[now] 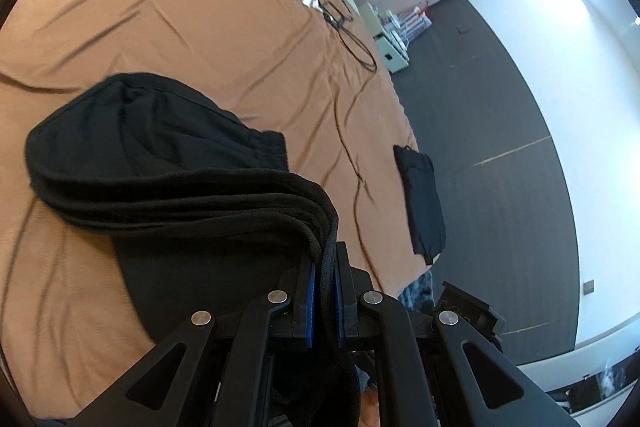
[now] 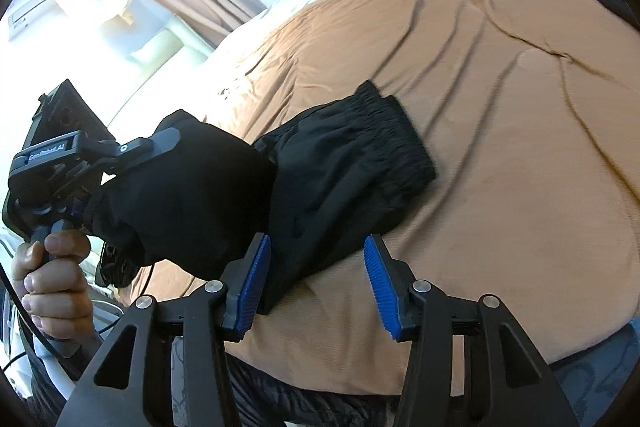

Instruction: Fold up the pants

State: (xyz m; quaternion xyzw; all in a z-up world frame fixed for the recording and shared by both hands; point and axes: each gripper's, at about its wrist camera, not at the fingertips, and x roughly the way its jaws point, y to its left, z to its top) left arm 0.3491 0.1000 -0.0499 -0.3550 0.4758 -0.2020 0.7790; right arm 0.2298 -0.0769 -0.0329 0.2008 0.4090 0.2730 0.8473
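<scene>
pants (image 2: pixel 344 179) edge is pinched in the left gripper (image 1: pixel 325 279); right gripper (image 2: pixel 316 283) is wide, empty. lay the fold forward over the waistband (image 2: pixel 396 131), edges matched.

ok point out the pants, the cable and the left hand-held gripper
pants (image 2: pixel 352 163), right wrist view, on the flat fabric below the waistband
cable (image 1: pixel 356 43), left wrist view, on the loop lying on the bedspread
left hand-held gripper (image 1: pixel 325 291), left wrist view, between its blue pads

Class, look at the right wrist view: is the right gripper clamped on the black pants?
No: the right gripper stands open, its blue pads spread apart, with the black pants lying ahead on the bed.
</scene>
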